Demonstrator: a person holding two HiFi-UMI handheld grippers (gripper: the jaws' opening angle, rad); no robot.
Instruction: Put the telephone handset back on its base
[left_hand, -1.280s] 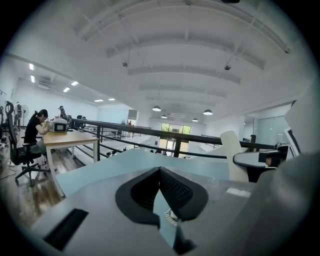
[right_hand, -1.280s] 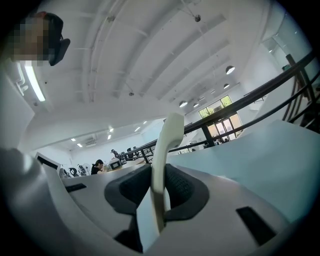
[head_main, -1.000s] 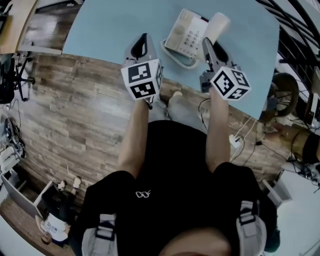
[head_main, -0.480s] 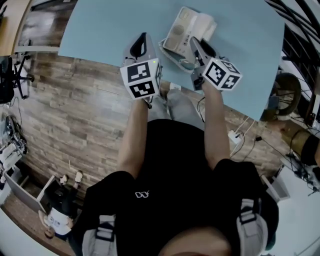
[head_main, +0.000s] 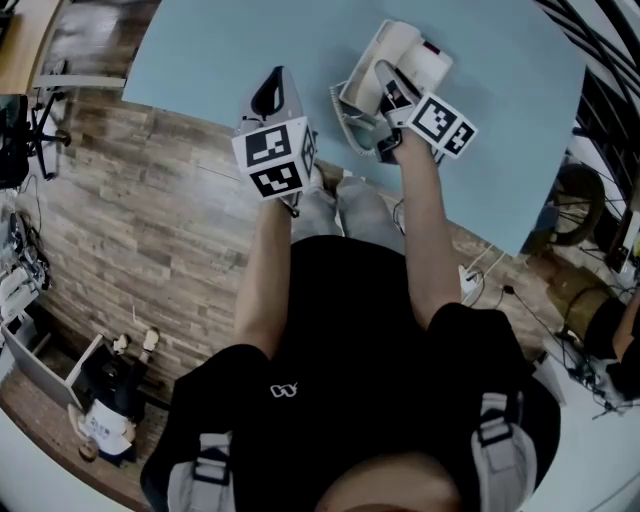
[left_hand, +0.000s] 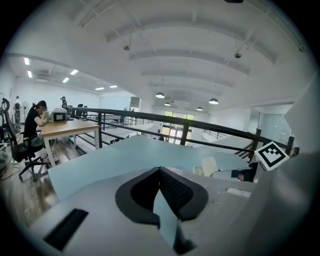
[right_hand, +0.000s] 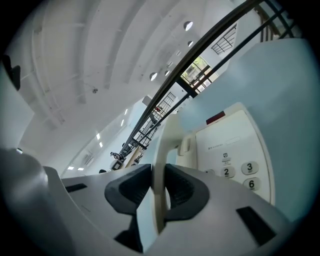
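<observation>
The white telephone handset (head_main: 420, 55) is clamped between the pads of my right gripper (head_main: 390, 82). It hangs tilted over the telephone base (head_main: 358, 100) on the light blue table (head_main: 220, 50). In the right gripper view the handset (right_hand: 165, 145) stands on edge in my right gripper (right_hand: 159, 192), just left of the base's keypad (right_hand: 235, 160) and above its cradle side. My left gripper (head_main: 272, 95) hovers to the left of the base, shut and holding nothing. In its own view the left gripper (left_hand: 161, 195) points across the bare table (left_hand: 115, 160).
The table's near edge (head_main: 200, 115) runs just in front of the base, with wooden floor (head_main: 150, 220) below it. Cables (head_main: 480, 270) lie on the floor at the right. A black railing (left_hand: 175, 122) runs beyond the table, and a person sits at a far desk (left_hand: 35, 117).
My right gripper has carried the handset from the right of the base leftward and forward, over the base. The left gripper has hardly moved.
</observation>
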